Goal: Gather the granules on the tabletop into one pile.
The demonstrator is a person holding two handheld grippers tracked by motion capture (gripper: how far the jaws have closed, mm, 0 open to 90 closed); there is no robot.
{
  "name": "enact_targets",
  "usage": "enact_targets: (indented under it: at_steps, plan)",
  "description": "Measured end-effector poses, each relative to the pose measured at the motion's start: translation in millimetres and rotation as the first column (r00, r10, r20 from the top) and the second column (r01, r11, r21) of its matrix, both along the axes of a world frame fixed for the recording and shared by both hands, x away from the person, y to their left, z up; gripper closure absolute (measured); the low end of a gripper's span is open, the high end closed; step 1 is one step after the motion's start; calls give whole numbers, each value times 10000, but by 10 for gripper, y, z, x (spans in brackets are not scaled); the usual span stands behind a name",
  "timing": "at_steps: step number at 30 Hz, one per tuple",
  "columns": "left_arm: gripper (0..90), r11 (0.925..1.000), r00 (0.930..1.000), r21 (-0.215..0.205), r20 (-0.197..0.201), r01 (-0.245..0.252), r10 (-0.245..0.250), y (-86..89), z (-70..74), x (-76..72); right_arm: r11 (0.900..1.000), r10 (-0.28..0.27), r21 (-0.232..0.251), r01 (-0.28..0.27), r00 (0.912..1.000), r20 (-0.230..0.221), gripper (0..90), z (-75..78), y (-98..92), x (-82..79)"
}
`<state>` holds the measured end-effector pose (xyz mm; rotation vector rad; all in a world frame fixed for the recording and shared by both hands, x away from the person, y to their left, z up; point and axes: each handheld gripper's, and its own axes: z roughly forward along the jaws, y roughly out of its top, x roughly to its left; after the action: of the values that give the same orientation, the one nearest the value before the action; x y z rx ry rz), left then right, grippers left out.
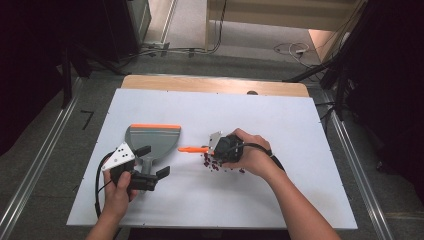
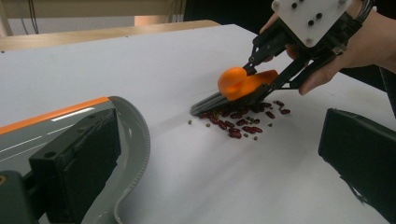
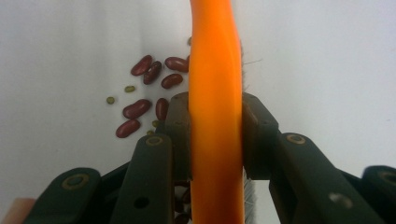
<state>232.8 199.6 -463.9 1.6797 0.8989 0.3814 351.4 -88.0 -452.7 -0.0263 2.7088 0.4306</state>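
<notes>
High view: the right gripper (image 1: pixel 221 145) pinches an orange-handled brush (image 1: pixel 192 149) over a scatter of red beans (image 1: pixel 215 164) on the white table (image 1: pixel 280 120), while the left gripper (image 1: pixel 150 162), jaws spread around the handle, steadies a grey dustpan (image 1: pixel 152 137) well to the left. From where I stand, a hard flick could shoot beans past the pan, since the pan sits some way off.

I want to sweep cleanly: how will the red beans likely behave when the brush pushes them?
The red beans look smooth and rounded, so they will probably roll and scatter. They seem small and light; the brush should move them easily. Some may slip past the bristles.
</notes>
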Motion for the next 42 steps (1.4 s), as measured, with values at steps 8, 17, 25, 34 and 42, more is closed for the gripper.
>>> enact_targets:
  at_steps: [8,17,25,34,42]
  plan:
    - [0,10000,10000,-22,45,-18,18,14,8,-1,9901,-835,1178,760,9947,596,686,319,-40,53]
    - [0,9999,9999,-68,94,-98,98,47,21,-6,9071,-2770,2503,3385,9276,-2506,687,618,219,-70]
    - [0,9998,9999,-147,91,-115,117,63,19,-3,8259,-3812,2026,5261,7860,-4868,687,478,422,5]
    - [0,9999,9999,-84,58,-101,101,64,17,-2,7652,-4001,1484,6265,6433,-6528,686,160,455,164]
    - [0,9999,9999,-78,51,-103,104,58,10,-1,6889,-4832,1212,7146,5774,-6582,685,-11,247,388]
